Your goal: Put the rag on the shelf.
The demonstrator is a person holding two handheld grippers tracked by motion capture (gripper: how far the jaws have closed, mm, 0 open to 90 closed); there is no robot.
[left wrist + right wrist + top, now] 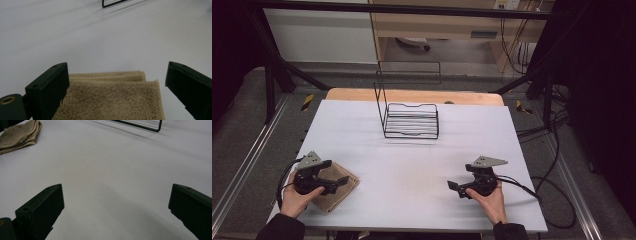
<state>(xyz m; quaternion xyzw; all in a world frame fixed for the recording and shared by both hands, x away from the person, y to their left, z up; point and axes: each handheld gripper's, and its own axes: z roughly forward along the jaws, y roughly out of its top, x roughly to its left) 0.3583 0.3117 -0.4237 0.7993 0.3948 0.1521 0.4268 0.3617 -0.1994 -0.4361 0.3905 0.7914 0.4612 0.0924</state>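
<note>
A folded tan towel (337, 187) lies flat on the white table (412, 165) at the front left. My left gripper (336, 172) hovers over it, open, its jaws standing wide to either side of the towel (112, 97) without closing on it. At the front right my right gripper (454, 189) is open above bare table, nothing between its jaws (115, 215). The towel (18, 135) also lies far off in the right gripper view. A black wire rack (409, 117) stands at the table's middle back.
The wire rack's base bar (115, 3) crosses the top of the left gripper view, and its base bar (140, 126) the top of the right gripper view. Cables (557, 190) trail off the right edge. A dark frame (272, 75) surrounds the table.
</note>
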